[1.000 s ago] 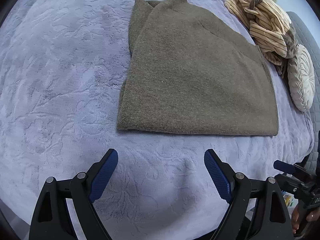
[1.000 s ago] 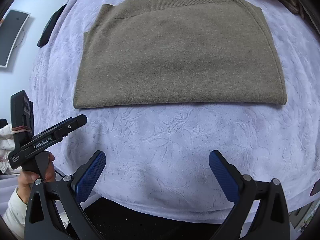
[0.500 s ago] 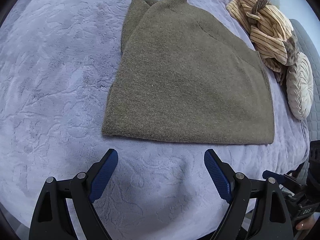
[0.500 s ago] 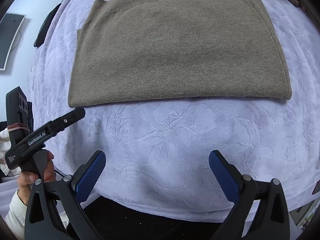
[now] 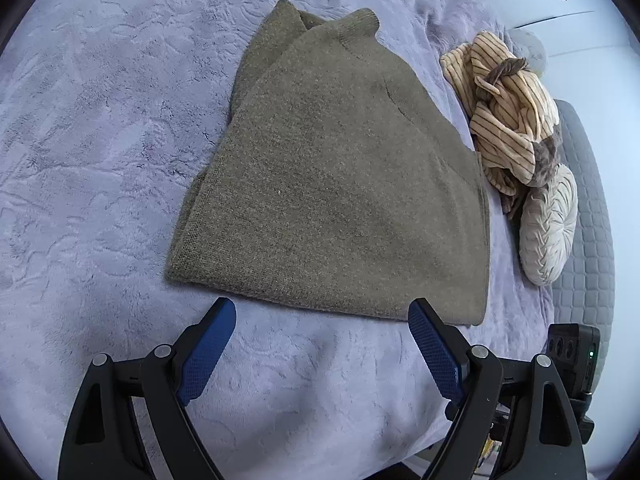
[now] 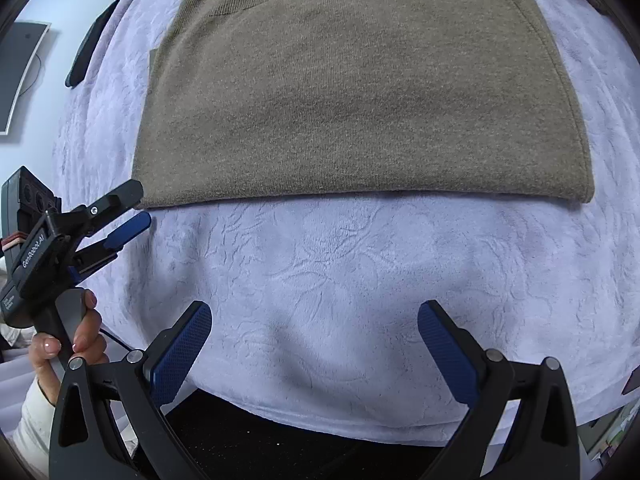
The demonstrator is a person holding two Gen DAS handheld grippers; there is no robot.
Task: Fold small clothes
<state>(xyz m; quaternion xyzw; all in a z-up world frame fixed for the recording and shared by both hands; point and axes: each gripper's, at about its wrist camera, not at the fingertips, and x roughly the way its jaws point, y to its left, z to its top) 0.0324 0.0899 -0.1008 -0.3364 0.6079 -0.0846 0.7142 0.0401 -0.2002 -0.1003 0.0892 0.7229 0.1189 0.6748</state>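
Observation:
An olive-brown knit sweater point(image 5: 336, 184) lies folded flat on a lilac bedspread point(image 5: 100, 160), its folded edge toward me. My left gripper point(image 5: 320, 312) stands open just short of that near edge, nothing between its blue pads. In the right wrist view the same sweater point(image 6: 360, 92) fills the upper half, and my right gripper point(image 6: 314, 320) is open over bare bedspread point(image 6: 360, 272), well back from the sweater's near edge. The left gripper point(image 6: 138, 206) shows there too, held by a hand point(image 6: 80, 332), its tips at the sweater's near left corner.
A tan striped garment point(image 5: 508, 108) lies bunched beyond the sweater's right side, next to a round cream cushion point(image 5: 548, 220). A dark flat object point(image 6: 94, 48) rests at the bed's far left. The bed's front edge drops off below the right gripper.
The left gripper has swung in toward the sweater's near left corner and rolled, so the sweater sits closer and tilted in its view. The right gripper has edged slightly closer to the sweater.

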